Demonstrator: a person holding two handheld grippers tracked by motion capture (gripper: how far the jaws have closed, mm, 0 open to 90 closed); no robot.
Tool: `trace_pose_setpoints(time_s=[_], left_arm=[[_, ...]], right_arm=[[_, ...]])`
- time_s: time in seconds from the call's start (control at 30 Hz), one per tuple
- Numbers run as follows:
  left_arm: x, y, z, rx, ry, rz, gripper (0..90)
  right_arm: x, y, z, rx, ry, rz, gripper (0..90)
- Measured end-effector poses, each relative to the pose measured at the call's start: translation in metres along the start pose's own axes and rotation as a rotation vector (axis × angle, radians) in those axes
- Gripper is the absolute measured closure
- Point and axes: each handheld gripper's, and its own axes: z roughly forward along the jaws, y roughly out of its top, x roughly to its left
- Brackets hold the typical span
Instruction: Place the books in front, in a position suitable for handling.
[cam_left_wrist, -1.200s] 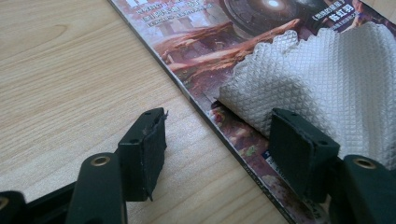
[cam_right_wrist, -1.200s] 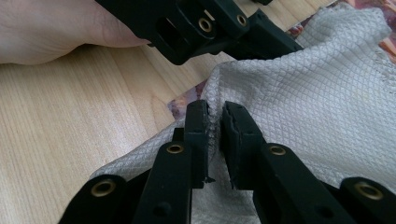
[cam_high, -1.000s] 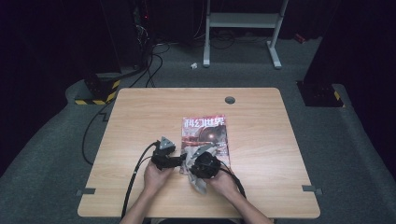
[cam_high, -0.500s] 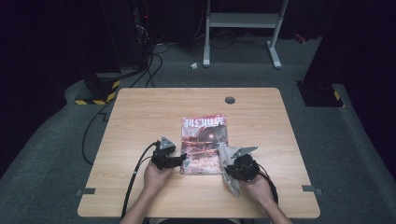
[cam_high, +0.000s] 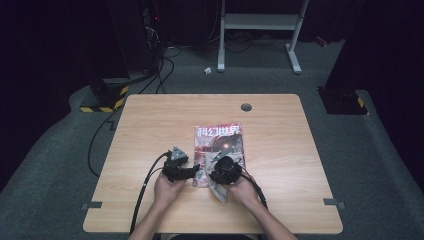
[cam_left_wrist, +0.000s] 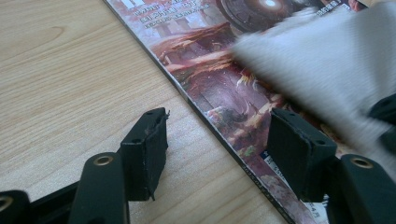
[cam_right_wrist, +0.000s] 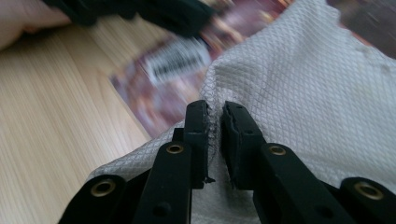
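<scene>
A magazine (cam_high: 220, 145) with a red and purple cover lies on the wooden table (cam_high: 150, 130) near its front middle. My left gripper (cam_high: 196, 172) rests at the magazine's lower left corner. In the left gripper view the left gripper (cam_left_wrist: 218, 119) stands open, with one jaw over the wood and the other over the cover (cam_left_wrist: 210, 60). My right gripper (cam_high: 216, 175) is over the magazine's lower part, just right of the left one. The right gripper (cam_right_wrist: 215, 109) is shut on a fold of a grey-white textured cloth (cam_right_wrist: 303, 93), which drapes across the cover (cam_right_wrist: 173, 65).
A round cable hole (cam_high: 246, 107) sits near the table's far edge. Black cables (cam_high: 145, 180) trail from the grippers off the front left. Behind the table stand a white metal frame (cam_high: 260, 30) and a yellow-black striped block (cam_high: 107, 97) on the floor.
My right gripper swung out to the right of the magazine with the cloth, then came back left over the cover's lower part. The left gripper stayed put.
</scene>
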Motion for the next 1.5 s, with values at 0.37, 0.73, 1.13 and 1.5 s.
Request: trace_pose_setpoints(time_s=[0.37, 0.73, 1.13, 1.5], left_arm=[[0.000, 0.000, 0.000, 0.000, 0.000, -0.001, 38.0], [-0.001, 0.000, 0.000, -0.002, 0.005, 0.004, 37.9], [0.000, 0.000, 0.000, 0.000, 0.003, -0.001, 37.4], [0.000, 0.000, 0.000, 0.001, 0.005, -0.002, 37.0]], right_arm=[[0.001, 0.015, 0.012, -0.007, 0.024, 0.001, 79.7], [-0.067, -0.052, -0.042, -0.051, -0.117, 0.192, 79.8], [-0.033, -0.012, -0.015, 0.002, -0.130, 0.089, 79.9], [-0.004, 0.024, 0.018, -0.021, -0.033, 0.036, 79.8]])
